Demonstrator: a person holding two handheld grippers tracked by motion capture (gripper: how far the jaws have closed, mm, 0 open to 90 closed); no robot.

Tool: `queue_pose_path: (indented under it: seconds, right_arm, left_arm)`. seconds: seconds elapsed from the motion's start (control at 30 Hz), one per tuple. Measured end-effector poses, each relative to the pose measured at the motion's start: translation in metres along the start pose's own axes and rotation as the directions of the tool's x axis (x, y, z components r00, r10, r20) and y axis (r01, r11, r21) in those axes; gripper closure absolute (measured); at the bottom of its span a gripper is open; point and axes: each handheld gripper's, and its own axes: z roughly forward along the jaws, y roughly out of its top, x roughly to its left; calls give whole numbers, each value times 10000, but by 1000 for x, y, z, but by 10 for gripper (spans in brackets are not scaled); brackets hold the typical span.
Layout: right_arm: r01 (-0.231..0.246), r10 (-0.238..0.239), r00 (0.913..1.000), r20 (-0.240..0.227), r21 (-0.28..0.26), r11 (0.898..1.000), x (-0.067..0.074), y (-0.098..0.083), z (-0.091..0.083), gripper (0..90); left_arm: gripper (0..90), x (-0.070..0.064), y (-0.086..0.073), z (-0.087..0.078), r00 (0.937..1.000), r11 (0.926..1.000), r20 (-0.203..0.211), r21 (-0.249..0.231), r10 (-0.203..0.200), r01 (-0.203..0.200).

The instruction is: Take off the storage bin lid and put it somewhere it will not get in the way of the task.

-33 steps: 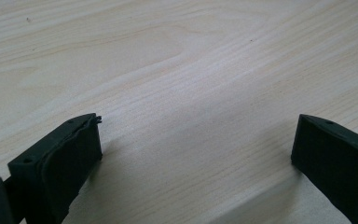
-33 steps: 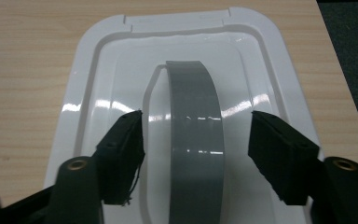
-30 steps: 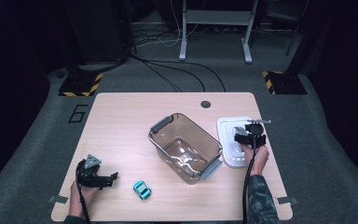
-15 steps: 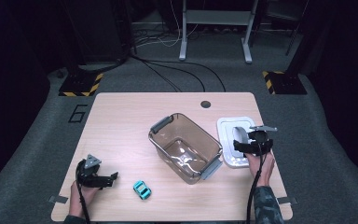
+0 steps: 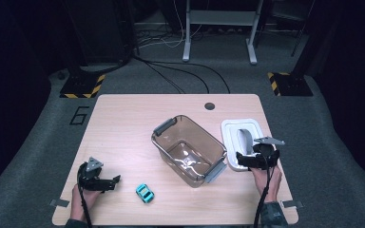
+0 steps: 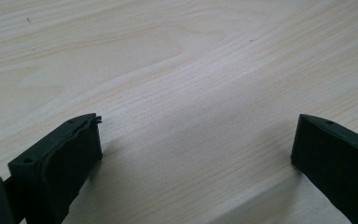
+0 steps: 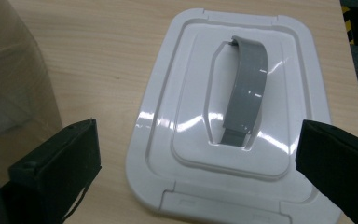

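White lid (image 7: 223, 116) lies free (right gripper (image 7: 198, 163) jaws just opened wide).

Bare table (image 5: 123, 123) left of the bin (image 5: 190, 149); lid (image 5: 241, 137) crowds your right gripper (image 5: 253, 159).

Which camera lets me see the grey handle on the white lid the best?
The right gripper view: the white lid lies close up and its grey handle arches plainly over the hollow. In the high view the handle is small, with the right tool at the lid's near edge. The left gripper view looks at bare table.
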Motion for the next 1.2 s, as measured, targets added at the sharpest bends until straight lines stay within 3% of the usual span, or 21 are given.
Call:
queue_pose_path:
  seconds: [0.37,0.47,0.7,1.0,1.2]
  right_arm:
    - [99,-98,9996,-246,54,9999,18,-37,-7,0]
    - [-106,103,9998,-162,-185,9998,19,-52,-8,0]
    - [-163,161,9998,64,352,9992,12,-84,-5,0]
    - [-212,197,9991,366,426,9989,4,-103,-6,0]
    - [-277,275,9989,390,66,9996,4,-105,-7,3]
  left_arm:
    - [15,0,0,0,10000,10000,-5,2,-9,9]
    - [15,0,0,0,10000,10000,-6,2,-10,10]
    - [15,0,0,0,10000,10000,-8,1,-9,9]
    - [15,0,0,0,10000,10000,-11,-2,7,-7]
    - [16,0,0,0,10000,10000,12,-1,28,-28]
